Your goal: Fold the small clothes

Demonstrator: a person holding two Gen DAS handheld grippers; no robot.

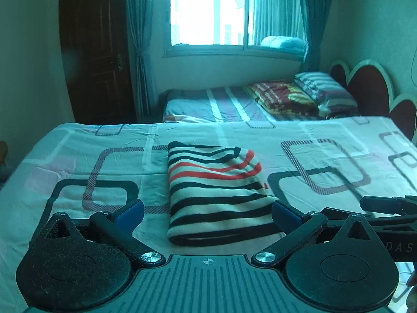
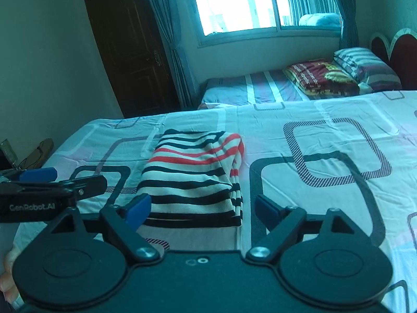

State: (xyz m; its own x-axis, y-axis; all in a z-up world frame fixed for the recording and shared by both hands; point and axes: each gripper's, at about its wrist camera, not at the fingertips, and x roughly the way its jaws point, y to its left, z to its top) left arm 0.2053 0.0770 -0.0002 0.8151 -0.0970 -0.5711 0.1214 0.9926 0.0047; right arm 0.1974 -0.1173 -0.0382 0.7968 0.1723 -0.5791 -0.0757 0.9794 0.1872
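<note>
A folded striped shirt (image 1: 216, 195), white with dark and red bands, lies flat on the bed (image 1: 78, 156) with its patterned sheet. The left claw (image 1: 207, 212) hangs wide open near the shirt's closest edge, holding nothing; the right claw (image 2: 199, 208) is likewise spread wide and empty.
</note>
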